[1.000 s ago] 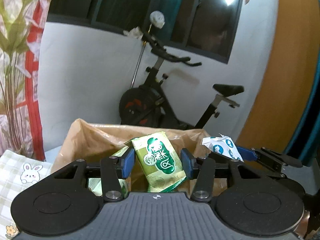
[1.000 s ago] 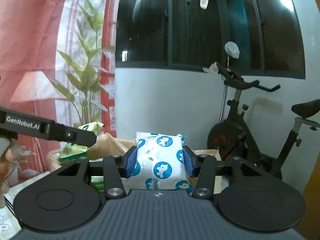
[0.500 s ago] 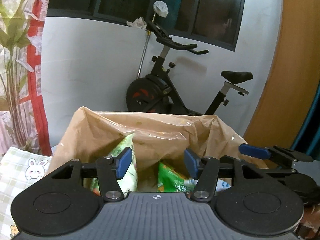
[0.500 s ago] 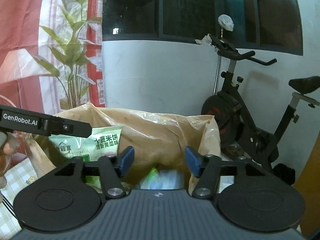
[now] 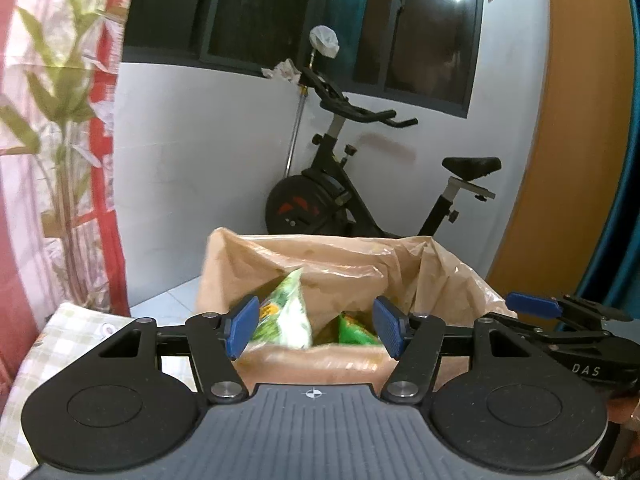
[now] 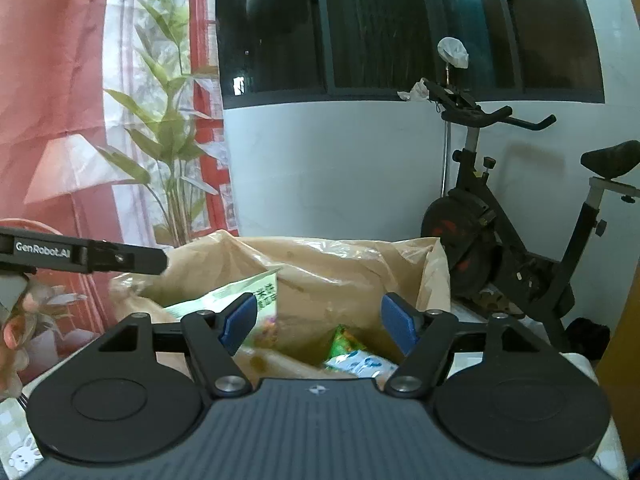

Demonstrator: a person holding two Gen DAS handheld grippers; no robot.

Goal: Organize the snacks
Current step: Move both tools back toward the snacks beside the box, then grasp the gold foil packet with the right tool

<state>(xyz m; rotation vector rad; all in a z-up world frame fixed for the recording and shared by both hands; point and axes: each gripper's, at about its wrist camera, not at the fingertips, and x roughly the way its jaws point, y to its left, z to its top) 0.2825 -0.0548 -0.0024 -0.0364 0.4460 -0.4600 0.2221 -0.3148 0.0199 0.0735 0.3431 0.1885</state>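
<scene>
A box lined with a tan plastic bag stands in front of both grippers and also shows in the right wrist view. Inside it lie a green-and-white snack packet, a green packet, and in the right wrist view a pale green packet and a white-and-blue packet. My left gripper is open and empty just before the box. My right gripper is open and empty above the box's near edge. The right gripper's fingers show at the right of the left wrist view.
A black exercise bike stands behind the box against a white wall. A potted plant and red-and-white curtain are at the left. A checked cloth covers the surface at the lower left.
One second ago my left gripper held a green packet and my right a white-and-blue one. Both opened and the packets dropped into the bag. Both grippers have since drawn back a little.
</scene>
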